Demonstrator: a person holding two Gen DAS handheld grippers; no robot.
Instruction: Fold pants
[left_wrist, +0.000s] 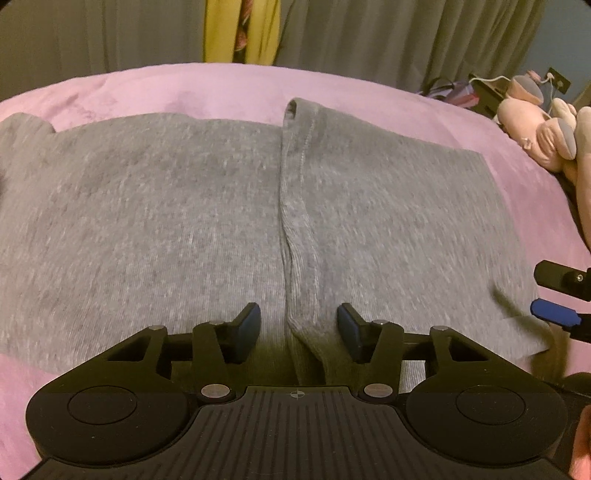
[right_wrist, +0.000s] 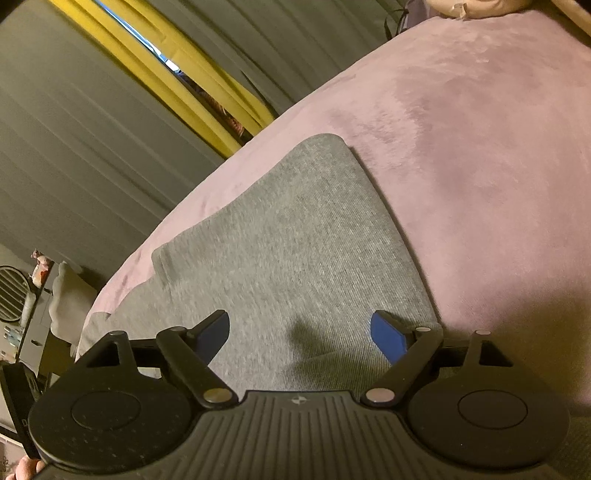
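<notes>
Grey knit pants (left_wrist: 147, 221) lie flat on a pink blanket (left_wrist: 221, 88), and a raised seam ridge (left_wrist: 295, 184) runs down their middle. My left gripper (left_wrist: 298, 326) hovers low over the near edge with its jaws apart. The ridge passes between the blue pads (left_wrist: 247, 326) without touching them. In the right wrist view, my right gripper (right_wrist: 299, 332) stands wide open over the pants (right_wrist: 295, 240), close to their right edge, and grips nothing. The right gripper (left_wrist: 537, 291) also shows at the right edge of the left wrist view, beside the pants' near right corner.
Pink plush toys (left_wrist: 535, 129) lie at the bed's far right, with cables and small items behind them. Grey curtains (left_wrist: 369, 33) with a yellow strip (left_wrist: 240, 29) hang beyond the bed. In the right wrist view, pink blanket (right_wrist: 480, 147) stretches to the right of the pants.
</notes>
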